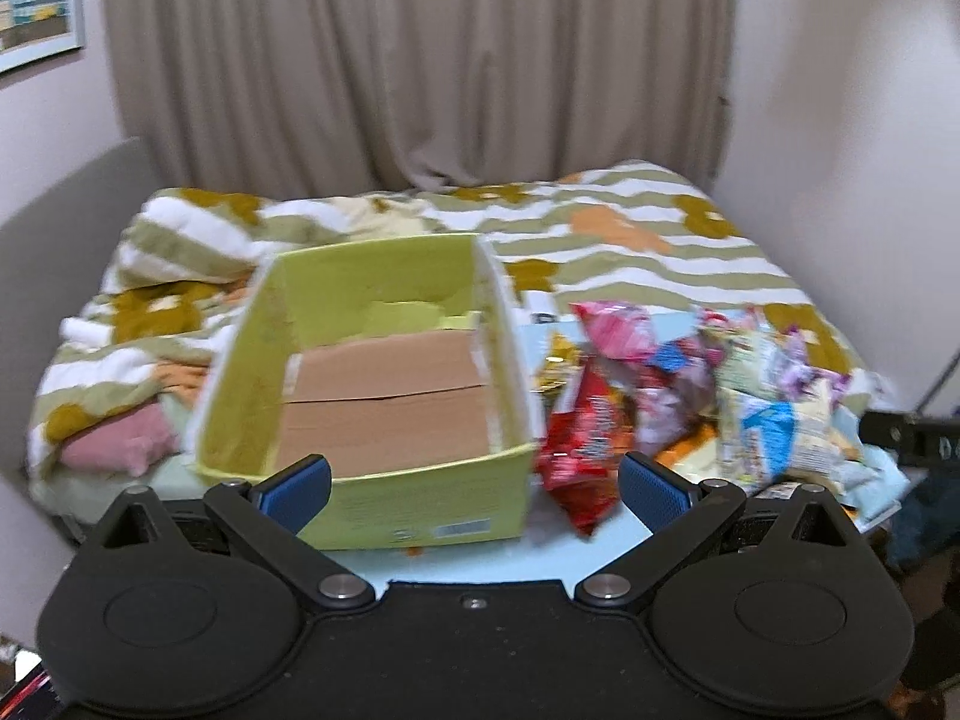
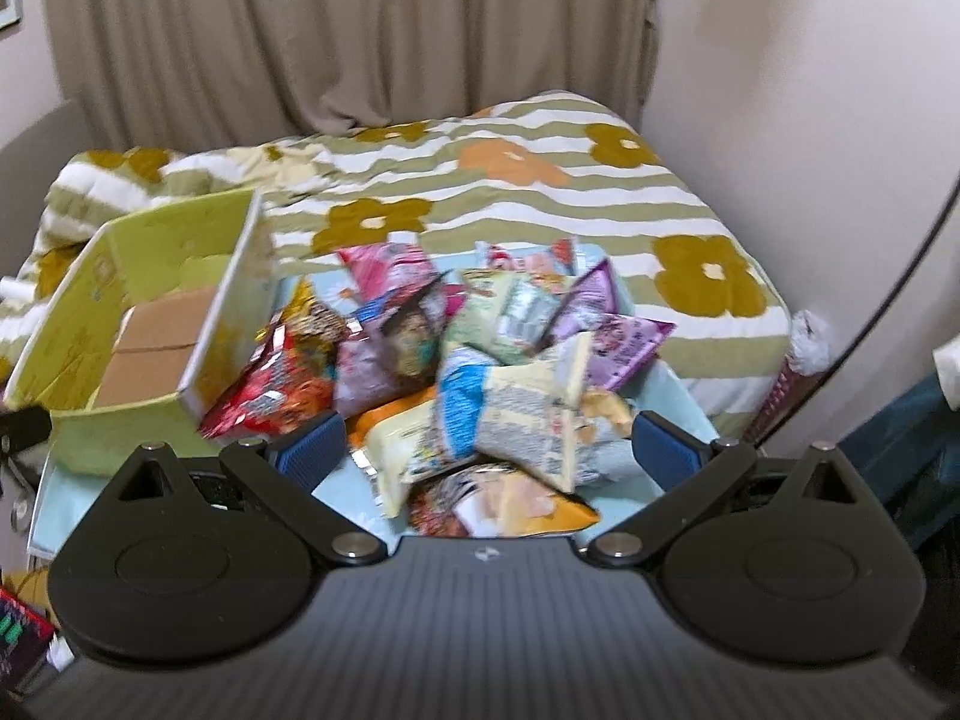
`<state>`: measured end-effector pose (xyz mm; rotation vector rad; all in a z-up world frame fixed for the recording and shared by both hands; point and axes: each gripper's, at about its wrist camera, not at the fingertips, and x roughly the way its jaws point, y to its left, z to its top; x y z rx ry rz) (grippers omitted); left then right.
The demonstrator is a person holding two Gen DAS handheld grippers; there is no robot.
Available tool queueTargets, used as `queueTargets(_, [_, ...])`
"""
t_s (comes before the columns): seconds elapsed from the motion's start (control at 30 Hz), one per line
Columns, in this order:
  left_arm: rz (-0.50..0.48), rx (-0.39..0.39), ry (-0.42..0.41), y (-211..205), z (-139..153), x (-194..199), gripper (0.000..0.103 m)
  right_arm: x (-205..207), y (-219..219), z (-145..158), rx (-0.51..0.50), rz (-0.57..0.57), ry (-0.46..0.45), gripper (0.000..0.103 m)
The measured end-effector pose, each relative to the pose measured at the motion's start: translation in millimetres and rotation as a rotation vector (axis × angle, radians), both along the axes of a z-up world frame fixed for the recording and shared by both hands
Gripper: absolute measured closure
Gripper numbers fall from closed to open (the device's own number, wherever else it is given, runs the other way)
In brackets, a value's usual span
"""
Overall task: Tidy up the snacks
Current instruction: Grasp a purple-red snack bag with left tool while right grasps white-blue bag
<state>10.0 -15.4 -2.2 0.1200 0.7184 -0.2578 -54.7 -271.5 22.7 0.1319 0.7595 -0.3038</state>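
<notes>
A yellow-green cardboard box (image 1: 420,504) stands open on a light blue table (image 1: 480,564), with only its brown cardboard bottom showing inside. It also shows in the right wrist view (image 2: 120,426) at the left. A pile of several snack bags (image 2: 480,360) lies to the right of the box, among them a red bag (image 1: 582,450), a pink bag (image 1: 612,330) and a blue-and-white bag (image 2: 522,414). My left gripper (image 1: 474,486) is open and empty just in front of the box. My right gripper (image 2: 489,450) is open and empty just above the near side of the pile.
A bed with a green-and-white striped flowered cover (image 2: 540,192) lies behind the table. Crumpled bedding (image 1: 138,360) is heaped at the left of the box. Beige curtains (image 1: 420,60) hang behind. A black cable (image 2: 900,276) runs down at the right.
</notes>
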Motion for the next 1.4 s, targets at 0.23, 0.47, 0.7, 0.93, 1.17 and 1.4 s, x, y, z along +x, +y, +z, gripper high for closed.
queueTargets(0.23, [-0.118,-0.004,0.039,-52.7,-18.2,22.3,0.0,15.1,-51.9,-16.8,0.082,-0.059,0.004,0.0])
queueTargets(0.47, [-0.158,0.01,0.063,-110.6,-28.4,69.1,0.0,39.2,-77.2,-49.8,0.168,0.003,0.067,0.0])
queueTargets(0.7, [-0.198,0.038,0.106,-161.2,-50.0,120.1,0.0,68.6,-87.1,-86.1,0.279,0.085,0.107,0.0])
queueTargets(0.93, [-0.225,0.08,0.209,-196.5,-89.4,159.7,0.005,86.5,-86.5,-109.5,0.339,0.132,0.116,0.0])
queueTargets(1.17, [-0.23,0.09,0.31,-203.5,-119.6,180.7,0.016,98.8,-81.8,-117.6,0.301,0.171,0.105,0.0])
queueTargets(1.4, [-0.256,0.064,0.321,-199.8,-124.4,178.6,0.036,105.3,-73.9,-118.1,0.237,0.212,0.096,0.0])
